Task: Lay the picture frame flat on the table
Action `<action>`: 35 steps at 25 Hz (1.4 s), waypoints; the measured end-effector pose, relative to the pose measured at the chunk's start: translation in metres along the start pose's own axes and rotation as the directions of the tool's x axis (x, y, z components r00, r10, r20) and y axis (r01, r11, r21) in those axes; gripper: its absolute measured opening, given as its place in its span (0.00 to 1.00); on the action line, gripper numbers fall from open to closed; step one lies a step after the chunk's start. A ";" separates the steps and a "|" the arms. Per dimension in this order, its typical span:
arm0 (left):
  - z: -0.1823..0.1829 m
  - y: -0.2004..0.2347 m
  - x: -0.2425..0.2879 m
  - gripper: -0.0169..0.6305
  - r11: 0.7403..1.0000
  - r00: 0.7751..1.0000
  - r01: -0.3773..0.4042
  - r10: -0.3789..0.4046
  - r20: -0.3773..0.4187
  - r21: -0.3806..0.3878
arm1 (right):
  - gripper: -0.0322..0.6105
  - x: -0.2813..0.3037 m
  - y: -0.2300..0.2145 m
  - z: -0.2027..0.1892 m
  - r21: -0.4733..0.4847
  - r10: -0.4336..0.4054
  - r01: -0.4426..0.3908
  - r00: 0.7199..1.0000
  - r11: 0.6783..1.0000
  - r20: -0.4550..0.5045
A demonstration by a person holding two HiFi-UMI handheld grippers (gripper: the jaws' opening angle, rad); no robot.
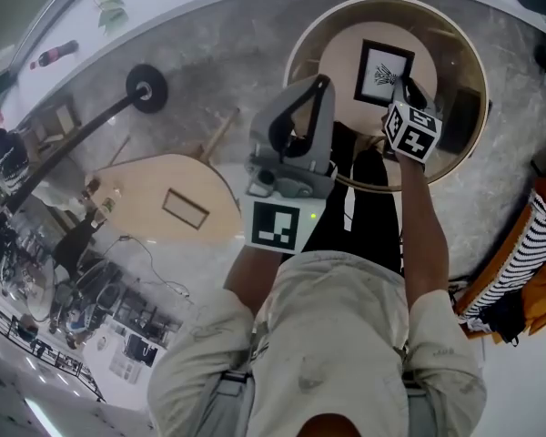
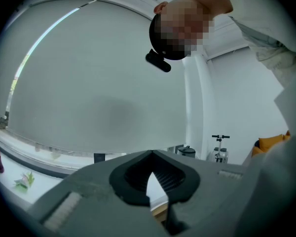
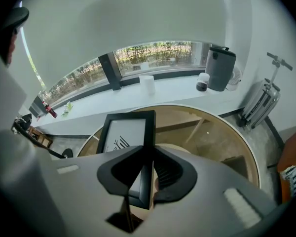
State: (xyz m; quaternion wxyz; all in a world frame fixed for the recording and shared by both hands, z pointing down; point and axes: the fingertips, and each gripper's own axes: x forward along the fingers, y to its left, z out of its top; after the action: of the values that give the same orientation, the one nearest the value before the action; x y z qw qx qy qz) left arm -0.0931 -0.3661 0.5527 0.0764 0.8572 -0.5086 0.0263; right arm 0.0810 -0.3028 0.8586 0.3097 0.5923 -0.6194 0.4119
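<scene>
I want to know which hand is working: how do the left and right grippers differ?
The right gripper is clamped on one edge of the picture frame; the left gripper has its jaws meeting on nothing. The right gripper looks down at the round table; the left gripper faces a pale wall. Both are grey two-jaw tools.

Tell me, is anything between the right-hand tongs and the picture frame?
Nothing. In the right gripper view the right tongs are closed directly on the picture frame, gripping its dark side edge.
</scene>
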 end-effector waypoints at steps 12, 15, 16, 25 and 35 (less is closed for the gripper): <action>-0.030 -0.004 0.002 0.03 1.000 0.999 0.021 -0.021 -0.034 0.003 | 0.16 0.033 -0.005 -0.036 -0.001 -0.005 0.005 0.996 1.000 -0.089; -0.037 -0.001 0.000 0.03 1.000 0.999 0.022 -0.022 -0.040 0.006 | 0.16 0.043 -0.003 -0.044 -0.008 -0.003 0.002 0.994 1.000 -0.113; -0.038 0.001 -0.001 0.03 1.000 0.999 0.021 -0.021 -0.041 0.007 | 0.16 0.046 -0.003 -0.046 -0.009 -0.004 0.003 0.993 1.000 -0.119; -0.046 0.011 -0.004 0.03 1.000 0.999 0.001 -0.001 -0.044 0.004 | 0.16 0.058 -0.003 -0.059 0.018 -0.008 0.011 0.988 1.000 -0.156; -0.048 0.016 -0.007 0.03 1.000 0.999 -0.008 0.007 -0.046 -0.006 | 0.16 0.061 -0.003 -0.063 0.012 -0.035 0.038 0.985 0.999 -0.170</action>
State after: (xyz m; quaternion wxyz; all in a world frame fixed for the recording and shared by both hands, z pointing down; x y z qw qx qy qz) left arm -0.1093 -0.3603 0.6007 0.0905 0.8543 -0.5099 0.0445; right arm 0.0713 -0.2770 0.9416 0.3645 0.5685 -0.5767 0.4598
